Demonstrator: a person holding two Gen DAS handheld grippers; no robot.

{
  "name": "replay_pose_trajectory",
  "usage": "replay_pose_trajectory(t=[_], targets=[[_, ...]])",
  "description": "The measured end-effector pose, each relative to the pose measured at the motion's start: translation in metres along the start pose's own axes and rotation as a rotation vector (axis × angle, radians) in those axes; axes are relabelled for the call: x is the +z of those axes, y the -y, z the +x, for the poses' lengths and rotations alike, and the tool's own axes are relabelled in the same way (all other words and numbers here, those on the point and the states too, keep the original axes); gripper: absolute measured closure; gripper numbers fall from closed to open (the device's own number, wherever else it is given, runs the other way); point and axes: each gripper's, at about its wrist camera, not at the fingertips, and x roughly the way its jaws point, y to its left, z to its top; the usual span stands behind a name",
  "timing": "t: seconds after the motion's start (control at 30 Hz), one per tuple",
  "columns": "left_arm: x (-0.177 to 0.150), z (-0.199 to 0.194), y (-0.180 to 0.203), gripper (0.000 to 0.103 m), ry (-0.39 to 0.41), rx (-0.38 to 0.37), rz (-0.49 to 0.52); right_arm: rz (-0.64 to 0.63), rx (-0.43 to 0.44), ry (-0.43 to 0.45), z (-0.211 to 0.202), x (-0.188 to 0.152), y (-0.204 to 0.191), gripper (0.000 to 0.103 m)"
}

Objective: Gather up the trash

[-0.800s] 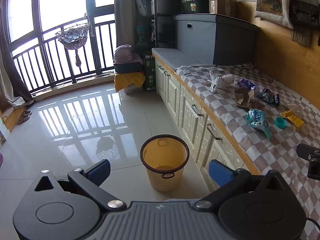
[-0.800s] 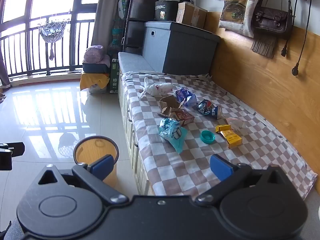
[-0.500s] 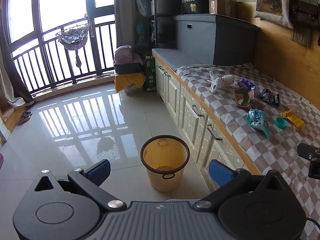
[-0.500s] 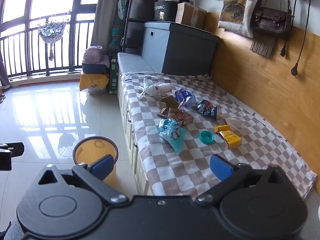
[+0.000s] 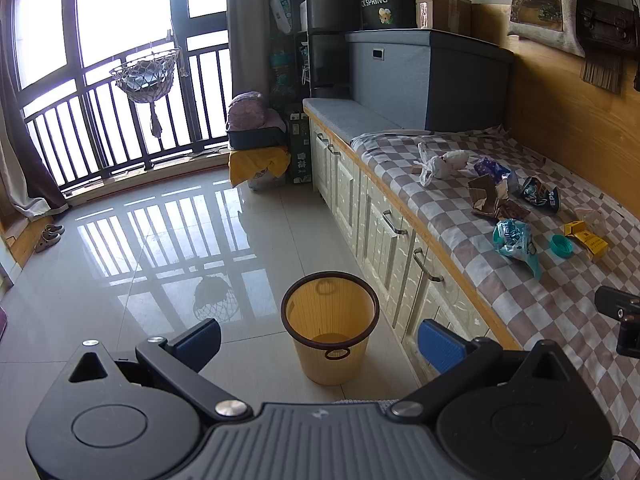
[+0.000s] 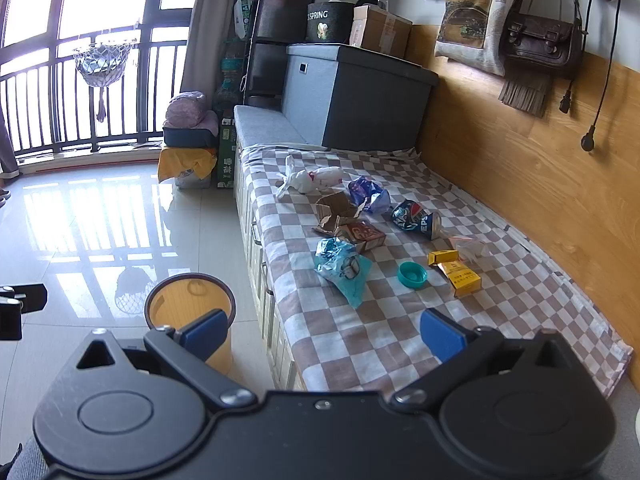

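Starting at the left, my left hand-held gripper [image 5: 318,340] is spread wide with nothing between its blue pads, angled down over the tiled floor. Right ahead of it stands the yellow bin [image 5: 330,328], open-mouthed, apparently empty and parked just beside the cabinet drawers, I'd judge so trash can drop straight off the edge. Moving right, my right hand-held gripper [image 6: 324,332] is equally spread and empty, aimed at the checkered cloth [image 6: 400,340] covering the surface. The trash sits clustered mid-cloth: a teal wrapper [image 6: 340,268] nearest me, a teal cap [image 6: 412,274] beside it, yellow cartons [image 6: 458,274] further right. Behind them lie torn cardboard [image 6: 334,212], a white bag [image 6: 308,178], a purple wrapper [image 6: 370,194], and a crushed can [image 6: 416,220] reading "EPS", likely Pepsi. A black tub [image 6: 328,22] at the back reads "SPRING". Nothing collected yet, I'd say.
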Motion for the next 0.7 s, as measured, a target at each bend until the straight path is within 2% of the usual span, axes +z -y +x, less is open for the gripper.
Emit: replay_pose_trajectory(t=[0.7], targets=[[-0.0001,0.0003,0.0000,0.000,0.001,0.002,0.001,0.001,-0.001,0.002,-0.0007,0.0005,0.0022,0.000]])
